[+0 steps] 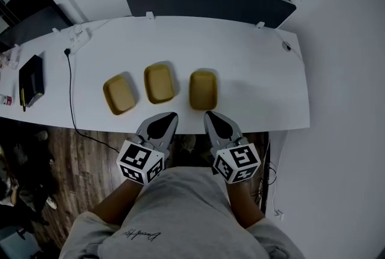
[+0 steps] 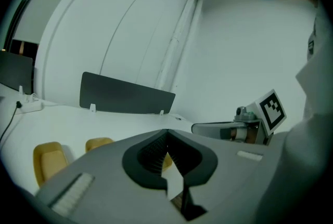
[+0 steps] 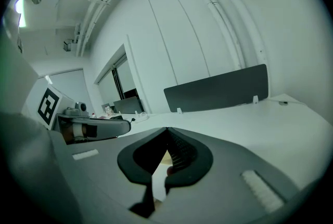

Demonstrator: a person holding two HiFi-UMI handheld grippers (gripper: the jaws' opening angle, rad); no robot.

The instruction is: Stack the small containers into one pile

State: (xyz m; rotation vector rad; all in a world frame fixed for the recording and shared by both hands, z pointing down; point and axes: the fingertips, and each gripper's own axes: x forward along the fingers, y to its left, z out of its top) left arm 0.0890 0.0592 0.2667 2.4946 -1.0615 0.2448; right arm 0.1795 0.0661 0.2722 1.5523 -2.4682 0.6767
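Three shallow yellow containers lie side by side on the white table (image 1: 252, 71): the left one (image 1: 119, 94), the middle one (image 1: 159, 83) and the right one (image 1: 203, 89), each apart from the others. My left gripper (image 1: 173, 113) hovers at the table's near edge, just short of the middle container, jaws together and empty. My right gripper (image 1: 208, 112) sits just short of the right container, also shut and empty. In the left gripper view the shut jaws (image 2: 166, 133) point past the left container (image 2: 48, 161) and middle container (image 2: 99, 143). The right gripper view shows closed tips (image 3: 167, 130).
A dark divider panel (image 1: 207, 2) stands along the table's far edge. A black box (image 1: 31, 79), a power strip (image 1: 78, 35) and a black cable (image 1: 71, 89) occupy the table's left end. Wooden floor (image 1: 78, 155) shows below the near edge.
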